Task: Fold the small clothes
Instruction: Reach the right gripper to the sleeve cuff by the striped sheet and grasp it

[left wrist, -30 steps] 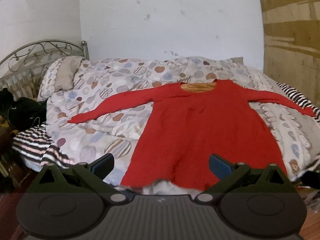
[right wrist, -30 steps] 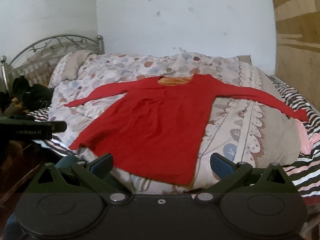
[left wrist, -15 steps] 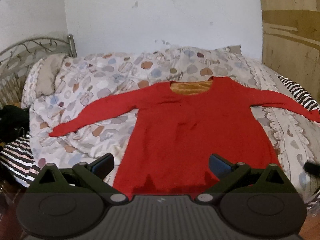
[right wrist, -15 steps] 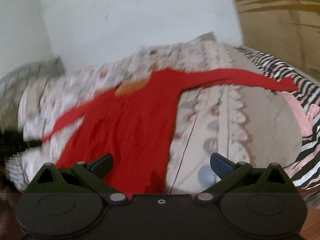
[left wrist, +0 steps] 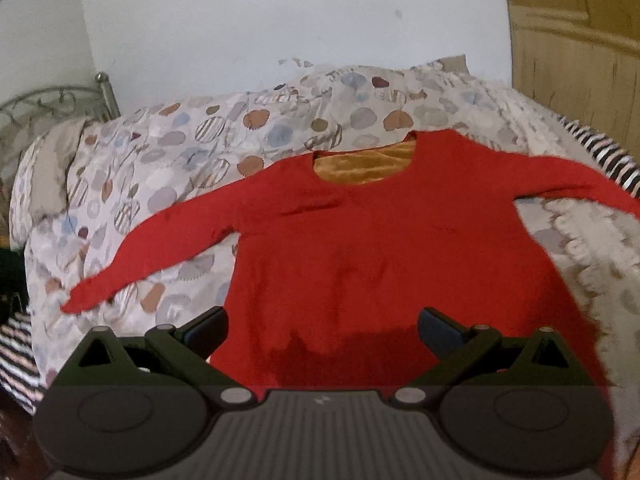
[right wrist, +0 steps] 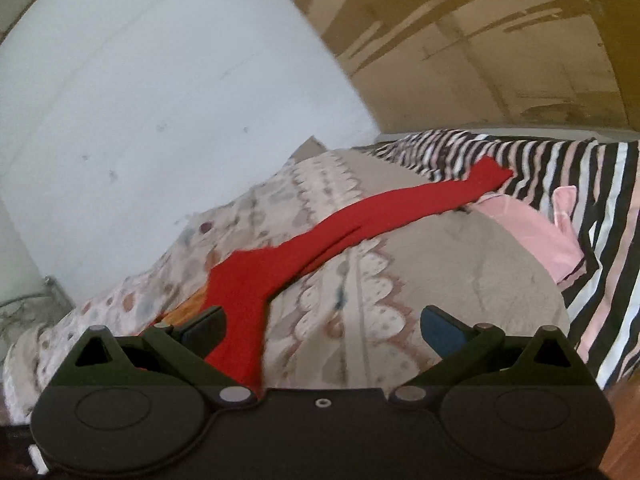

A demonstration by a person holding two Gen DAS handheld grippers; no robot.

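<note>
A red long-sleeved top (left wrist: 380,248) lies flat on the bed, front up, both sleeves spread out; its orange lining shows at the neck. My left gripper (left wrist: 322,328) is open and empty, just above the top's lower hem. In the right wrist view the top's right sleeve (right wrist: 384,216) runs diagonally up to the right, its cuff on the striped sheet. My right gripper (right wrist: 322,328) is open and empty, over the quilt beside the top's right armpit. Its left finger (right wrist: 204,328) sits over the red fabric.
A spotted quilt (left wrist: 192,152) covers the bed. A black-and-white striped sheet (right wrist: 580,184) and a pink cloth (right wrist: 532,236) lie at the right. A metal headboard (left wrist: 52,100) stands at the left, white wall behind, wooden panel (right wrist: 500,40) at the right.
My left gripper has moved closer over the top's hem. My right gripper has swung right and tilted, from facing the whole top to facing its right sleeve. Both stay open.
</note>
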